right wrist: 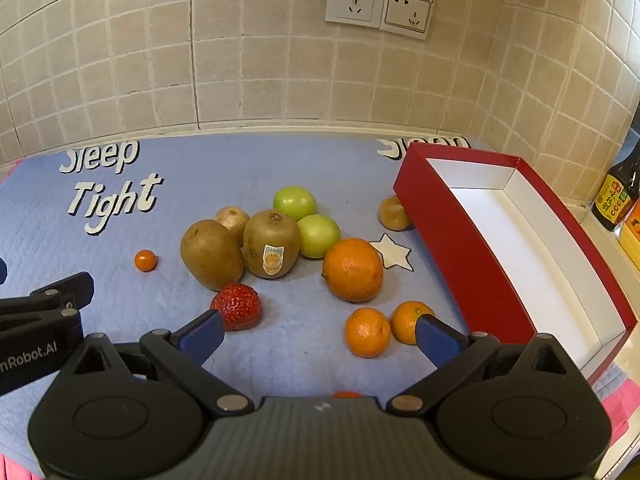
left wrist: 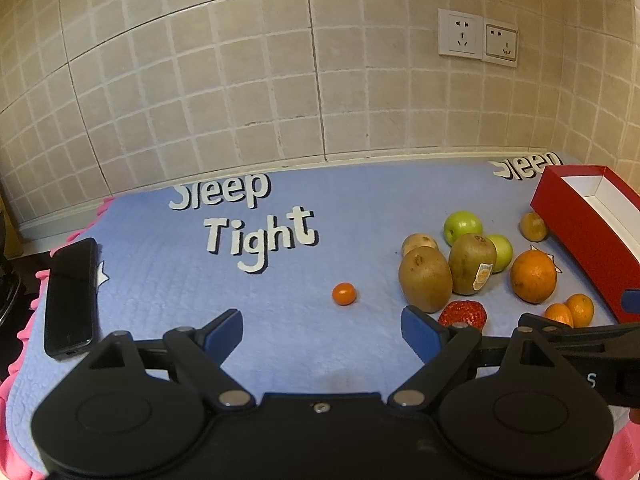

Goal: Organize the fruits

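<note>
Fruit lies loose on a blue mat: two large kiwis [right wrist: 212, 254] [right wrist: 272, 249], two green apples [right wrist: 295, 202], a big orange [right wrist: 353, 269], two mandarins [right wrist: 367, 332] [right wrist: 410, 320], a strawberry [right wrist: 237, 306] and a tiny orange fruit [right wrist: 145, 260]. A red box [right wrist: 472, 256] with a white inside stands empty at the right. My right gripper [right wrist: 320, 336] is open, low over the mat, between the strawberry and the mandarins. My left gripper [left wrist: 322, 334] is open, holding nothing, with the tiny orange fruit [left wrist: 344, 293] just ahead and the strawberry [left wrist: 463, 313] beside its right finger.
A black phone [left wrist: 71, 298] lies at the mat's left edge. Smaller kiwis sit behind the pile [right wrist: 233, 218] and against the box [right wrist: 394, 213]. Sauce bottles [right wrist: 616, 192] stand at the far right. A tiled wall with two sockets [right wrist: 378, 4] backs the counter.
</note>
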A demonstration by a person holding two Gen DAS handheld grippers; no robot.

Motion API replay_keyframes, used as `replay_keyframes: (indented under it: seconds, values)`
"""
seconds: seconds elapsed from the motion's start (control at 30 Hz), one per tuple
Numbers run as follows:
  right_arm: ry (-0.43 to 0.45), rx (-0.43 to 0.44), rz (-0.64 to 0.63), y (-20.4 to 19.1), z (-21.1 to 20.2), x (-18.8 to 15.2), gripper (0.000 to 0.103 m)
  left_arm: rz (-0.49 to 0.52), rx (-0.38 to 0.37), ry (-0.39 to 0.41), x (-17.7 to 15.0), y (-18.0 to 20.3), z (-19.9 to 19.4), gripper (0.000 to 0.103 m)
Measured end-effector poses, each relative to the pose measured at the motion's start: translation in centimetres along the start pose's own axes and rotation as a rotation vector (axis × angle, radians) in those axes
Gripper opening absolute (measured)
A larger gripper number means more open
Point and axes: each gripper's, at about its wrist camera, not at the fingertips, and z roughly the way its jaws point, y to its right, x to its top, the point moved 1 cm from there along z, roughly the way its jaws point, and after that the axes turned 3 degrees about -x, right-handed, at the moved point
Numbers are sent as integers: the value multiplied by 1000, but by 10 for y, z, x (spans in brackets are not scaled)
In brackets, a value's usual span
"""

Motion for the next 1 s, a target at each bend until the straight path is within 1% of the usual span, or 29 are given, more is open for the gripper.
replay_keyframes:
  seconds: [1.0]
  values:
    - [-6,-20,-1,-1,3,1,103,2,-3,2,1,5,0,102]
